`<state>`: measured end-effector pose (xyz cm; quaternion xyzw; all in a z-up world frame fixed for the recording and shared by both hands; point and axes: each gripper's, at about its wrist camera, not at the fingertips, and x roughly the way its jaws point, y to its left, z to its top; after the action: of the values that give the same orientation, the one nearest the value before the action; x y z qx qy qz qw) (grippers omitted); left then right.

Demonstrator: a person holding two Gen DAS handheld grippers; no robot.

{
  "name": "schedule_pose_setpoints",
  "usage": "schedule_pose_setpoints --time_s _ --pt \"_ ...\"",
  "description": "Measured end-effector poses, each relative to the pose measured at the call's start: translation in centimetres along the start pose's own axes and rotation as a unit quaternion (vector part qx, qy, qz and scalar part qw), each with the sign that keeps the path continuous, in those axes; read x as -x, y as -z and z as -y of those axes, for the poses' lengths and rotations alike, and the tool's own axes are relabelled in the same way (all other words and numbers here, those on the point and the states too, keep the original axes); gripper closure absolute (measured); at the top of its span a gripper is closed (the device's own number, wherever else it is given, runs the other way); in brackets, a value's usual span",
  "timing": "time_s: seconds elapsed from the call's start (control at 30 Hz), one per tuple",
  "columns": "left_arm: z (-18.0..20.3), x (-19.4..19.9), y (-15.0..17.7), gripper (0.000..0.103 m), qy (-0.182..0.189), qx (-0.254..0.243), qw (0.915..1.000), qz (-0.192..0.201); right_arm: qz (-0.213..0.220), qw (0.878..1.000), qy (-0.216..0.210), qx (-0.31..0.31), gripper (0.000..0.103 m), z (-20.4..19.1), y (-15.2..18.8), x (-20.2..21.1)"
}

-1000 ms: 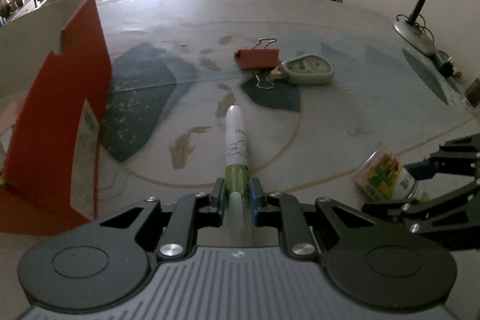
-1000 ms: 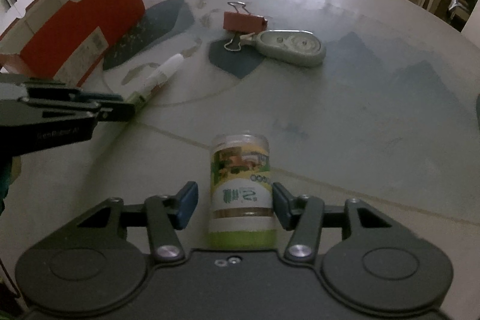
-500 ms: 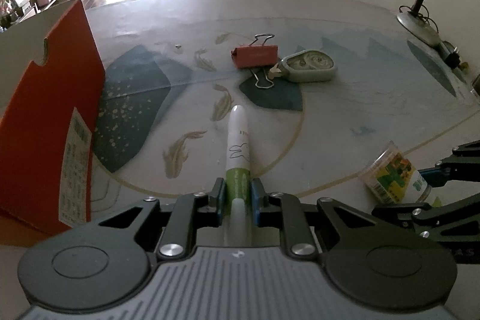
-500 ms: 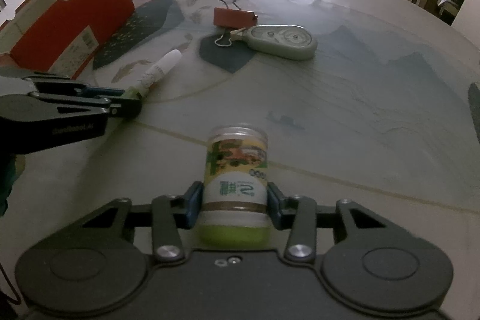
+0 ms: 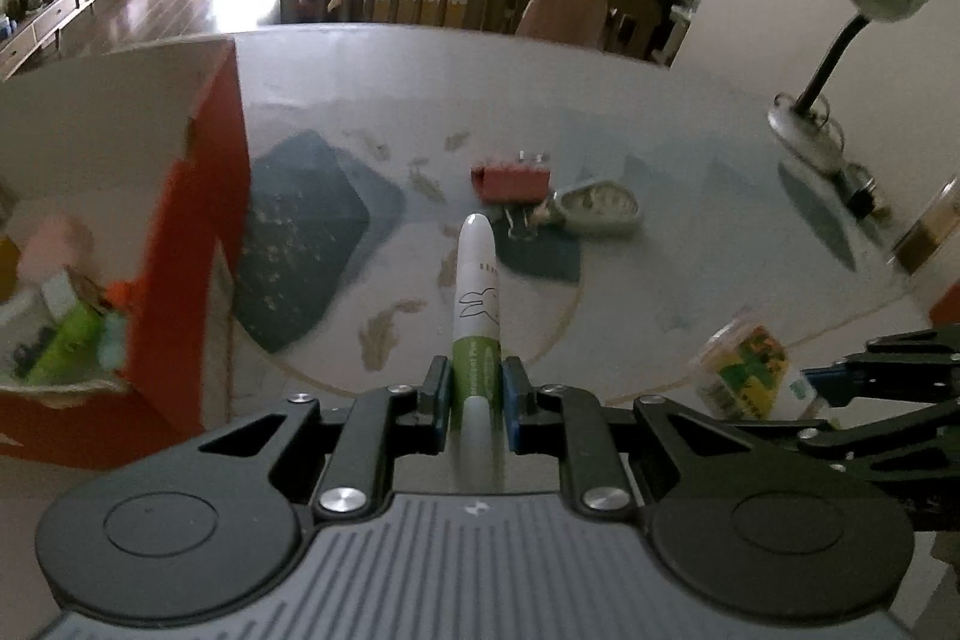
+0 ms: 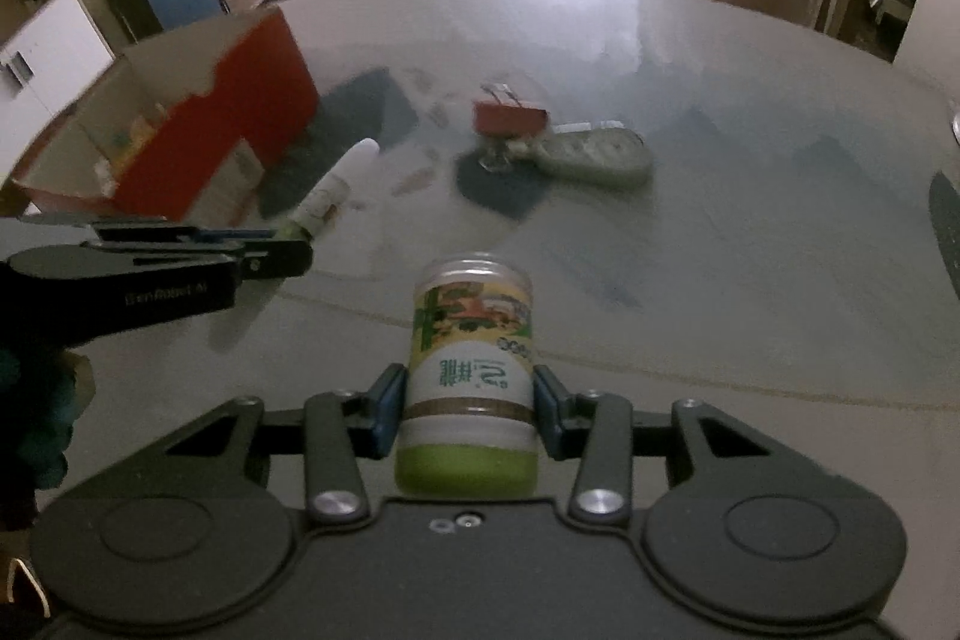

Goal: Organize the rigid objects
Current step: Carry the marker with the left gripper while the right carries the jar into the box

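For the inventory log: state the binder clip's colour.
Red binder clip, silver wire handles; the right wrist view shows it best.

White cylindrical pen with green lower band and rabbit outline (image 5: 477, 307): raised above the table, tip pointing forward. Small clear plastic jar with green lid and printed label (image 6: 471, 376): lying horizontally, lid toward camera. Red metal binder clip (image 5: 511, 181): resting on the table, touching the pale green oval tape dispenser (image 5: 597, 208).
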<state>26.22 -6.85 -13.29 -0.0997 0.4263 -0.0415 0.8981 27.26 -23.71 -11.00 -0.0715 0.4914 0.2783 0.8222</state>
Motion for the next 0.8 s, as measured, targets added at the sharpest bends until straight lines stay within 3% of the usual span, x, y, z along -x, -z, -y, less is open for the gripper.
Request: schedule_pose_setpoints --time_s 0.37,0.8 --pt "-4.8 6.1 -2.3 0.086 -0.006 0.022 0.9992 0.033 0.037 0.999 -0.024 0.011 0.060 -6.6 -4.1 2.2" --pt "-12.7 10.7 -4.1 0.086 -0.037 0.028 0.9971 0.060 0.060 0.997 -0.039 0.042 0.060 -16.3 -8.7 0.3"
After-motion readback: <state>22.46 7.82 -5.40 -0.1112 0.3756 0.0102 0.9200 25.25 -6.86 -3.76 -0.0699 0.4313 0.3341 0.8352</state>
